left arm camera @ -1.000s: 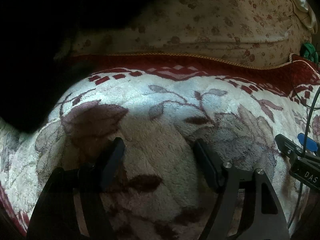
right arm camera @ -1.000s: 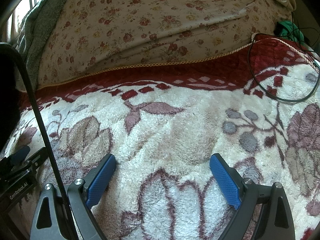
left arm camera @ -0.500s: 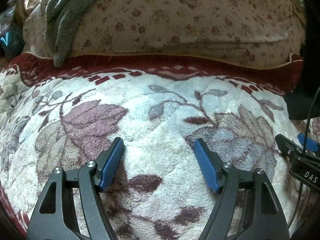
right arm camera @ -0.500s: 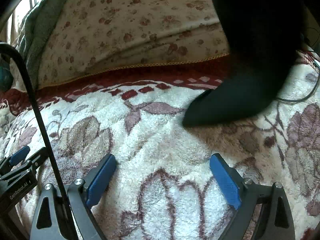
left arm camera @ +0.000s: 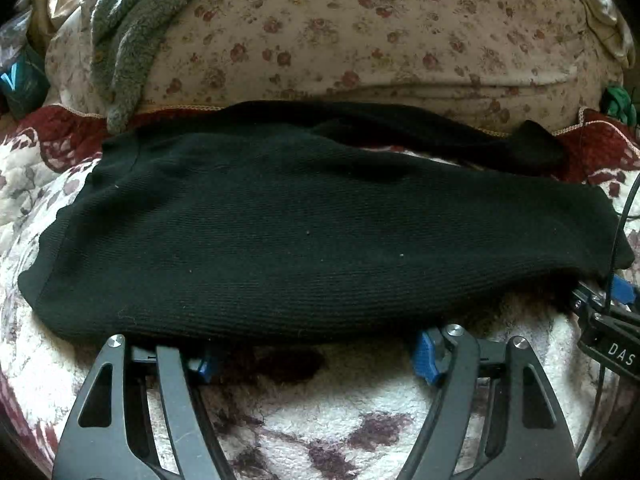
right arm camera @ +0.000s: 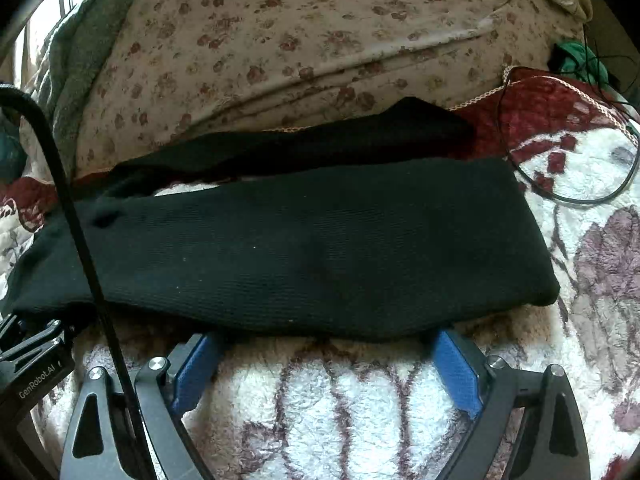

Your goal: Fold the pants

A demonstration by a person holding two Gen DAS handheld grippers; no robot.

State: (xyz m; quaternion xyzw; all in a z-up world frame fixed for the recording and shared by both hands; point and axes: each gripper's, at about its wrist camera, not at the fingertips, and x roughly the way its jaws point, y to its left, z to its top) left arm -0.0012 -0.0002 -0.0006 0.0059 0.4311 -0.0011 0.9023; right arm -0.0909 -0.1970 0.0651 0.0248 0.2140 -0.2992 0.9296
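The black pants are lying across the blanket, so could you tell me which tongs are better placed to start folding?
Probably the right tongs: open at the near edge of the black pants, close to the leg cuffs. The left tongs face the mid-section.

Bare fleece blanket [right arm camera: 340, 400] lies open before the black pants [right arm camera: 320, 248], while a floral pillow [right arm camera: 300, 40] walls the far side and a black cable [right arm camera: 580, 196] loops right.

The pants [left arm camera: 312, 224] lie across the blanket [left arm camera: 360, 412], with the cushion [left arm camera: 360, 32] behind them.
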